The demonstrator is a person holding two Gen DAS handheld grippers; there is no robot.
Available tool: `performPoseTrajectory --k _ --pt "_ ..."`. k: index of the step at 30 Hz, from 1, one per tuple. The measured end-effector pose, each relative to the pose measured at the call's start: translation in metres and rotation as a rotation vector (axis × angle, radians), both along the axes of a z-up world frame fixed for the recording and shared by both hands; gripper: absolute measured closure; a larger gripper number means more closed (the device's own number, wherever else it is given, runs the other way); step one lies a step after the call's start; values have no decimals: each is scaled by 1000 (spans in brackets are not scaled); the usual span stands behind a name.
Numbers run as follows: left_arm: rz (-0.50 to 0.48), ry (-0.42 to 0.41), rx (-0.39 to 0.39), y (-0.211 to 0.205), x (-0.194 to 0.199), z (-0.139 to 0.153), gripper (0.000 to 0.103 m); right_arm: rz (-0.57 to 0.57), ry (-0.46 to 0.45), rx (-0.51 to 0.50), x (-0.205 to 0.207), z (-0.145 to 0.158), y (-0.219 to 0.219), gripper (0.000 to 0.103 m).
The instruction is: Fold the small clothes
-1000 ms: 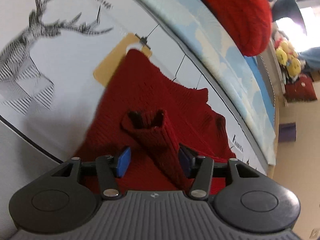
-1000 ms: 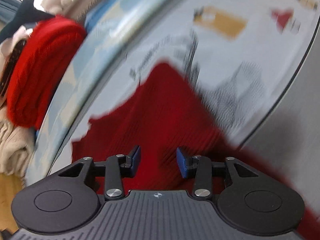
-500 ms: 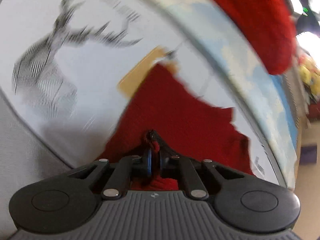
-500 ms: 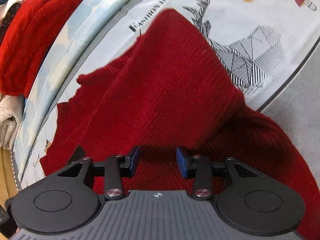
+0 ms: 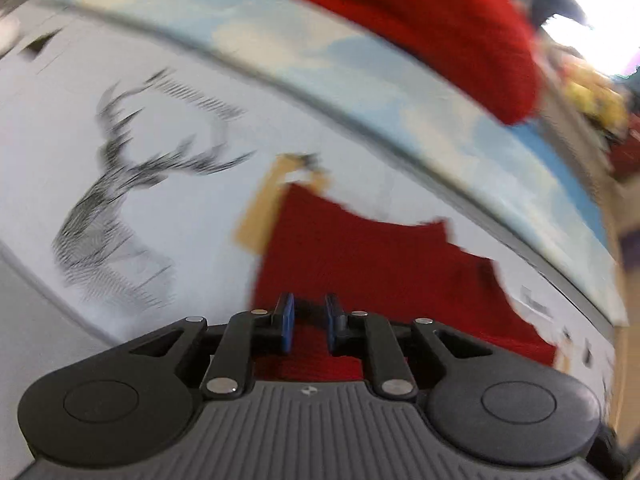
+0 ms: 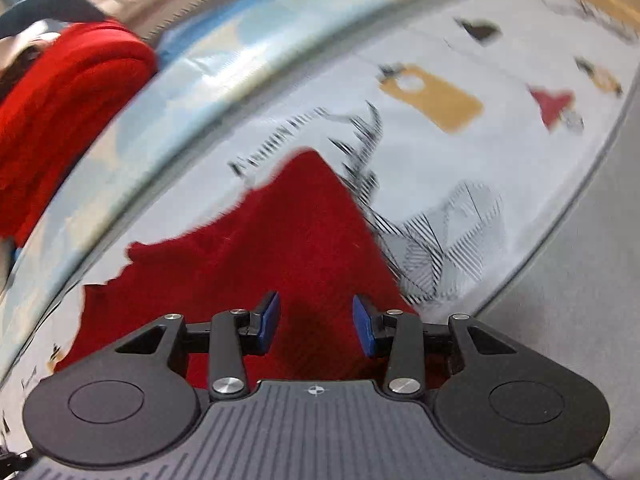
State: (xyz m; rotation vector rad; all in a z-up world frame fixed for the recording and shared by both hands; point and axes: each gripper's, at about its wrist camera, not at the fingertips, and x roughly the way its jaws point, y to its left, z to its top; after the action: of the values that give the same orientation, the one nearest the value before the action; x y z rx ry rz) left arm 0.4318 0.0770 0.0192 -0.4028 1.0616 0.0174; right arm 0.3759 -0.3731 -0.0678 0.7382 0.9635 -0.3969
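Your left gripper (image 5: 308, 326): blue pads narrowly apart and opening. Nothing pinched between them; only flat knit shows through the gap, so it's released. It points steeply down over the near part of the dark red knitted garment (image 5: 372, 264).

Your right gripper (image 6: 316, 326): blue pads wider apart, closing slowly, nothing between them. Also released, hovering over the same garment (image 6: 280, 236) from the other side.

The garment lies spread on the white printed sheet with line-drawn stag artwork (image 5: 168, 208). In the left view, its far corner overlaps a mustard-yellow tag print (image 5: 256, 216) on the sheet. In the right view, its pointed far end lies just beside the black stag print (image 6: 424, 240), with the garment's right edge running along it.

Beyond the sheet there's a pale blue cloud-pattern cloth strip (image 5: 360, 64). A bright red folded knit pile (image 5: 448, 28) sits on its far side, well apart from the garment you're working on. The grey surface (image 6: 568, 288) borders the sheet at the right in the right view.

Both views are motion-blurred, so garment edges are soft.
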Motion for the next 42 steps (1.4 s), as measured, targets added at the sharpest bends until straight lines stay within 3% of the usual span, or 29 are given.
performPoseTrajectory --k 2,4,6,7,10,12,15,19,26,30,33,39,42 --pt "-74 21 -16 -14 1 -8 81 -15 7 -9 -1 -3 -2 72" --pt "-126 92 -19 -24 3 -31 81 -13 7 -35 -2 -6 -1 76" --pt "-174 155 64 -30 3 -58 83 0 6 -51 -2 -9 0 76" --pt "-207 140 102 -32 -1 -67 82 3 5 -58 -1 -10 2 76" --pt "-280 75 221 -46 -12 -50 78 16 -10 -52 -4 -7 1 74" --pt "-314 5 275 -52 -24 -36 69 44 -33 -56 -8 1 2 71" --pt "-316 -33 308 -51 -38 -20 69 109 -111 -117 -23 24 12 61" --pt "-316 -87 331 -50 -65 8 69 232 -217 -252 -51 62 31 56" --pt "-368 -192 373 -51 -138 65 61 347 -394 -387 -141 131 33 49" --pt "-405 -283 395 -43 -199 83 56 390 -452 -387 -205 150 20 49" --pt "-447 -348 406 -34 -250 77 55 399 -468 -396 -256 148 10 49" --pt "-511 -436 400 -18 -336 36 55 381 -452 -372 -335 121 -8 49" --pt "-522 -355 395 -18 -352 15 55 372 -423 -398 -358 106 -9 50"
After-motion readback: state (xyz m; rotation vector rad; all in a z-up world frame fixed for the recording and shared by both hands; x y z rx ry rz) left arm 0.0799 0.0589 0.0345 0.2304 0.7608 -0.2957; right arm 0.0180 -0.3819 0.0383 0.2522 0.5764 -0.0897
